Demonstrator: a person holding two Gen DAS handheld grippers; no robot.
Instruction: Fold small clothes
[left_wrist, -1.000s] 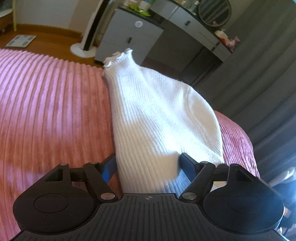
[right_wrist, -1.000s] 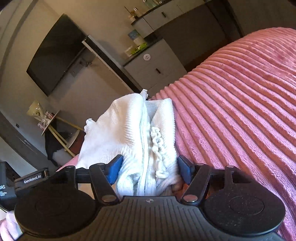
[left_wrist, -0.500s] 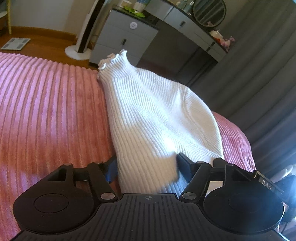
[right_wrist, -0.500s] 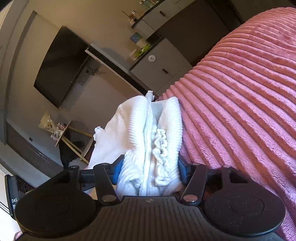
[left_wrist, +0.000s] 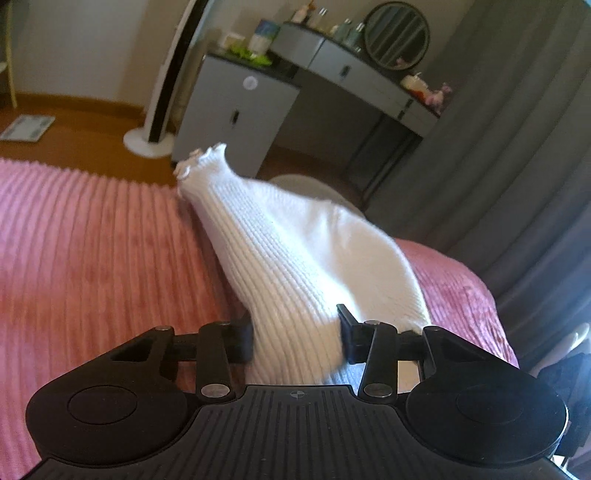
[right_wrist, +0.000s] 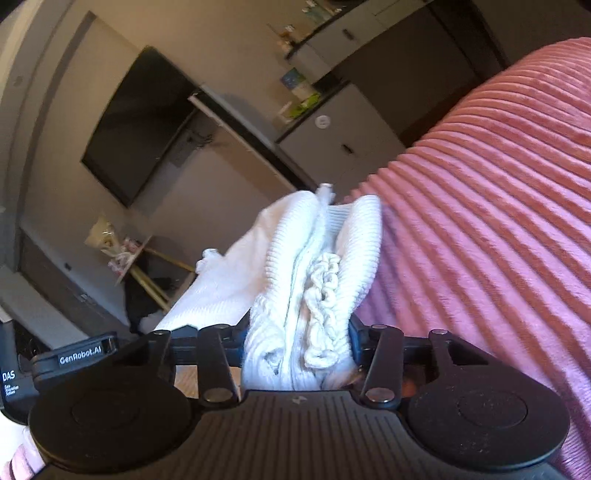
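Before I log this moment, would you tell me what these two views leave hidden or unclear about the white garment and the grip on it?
- Left wrist view: the near end of the white knit garment is hidden behind the left tool.
- Right wrist view: the garment is bunched in the right tool, so which part is pinched is unclear.
- Both views: motion blur softens the pink bedspread.
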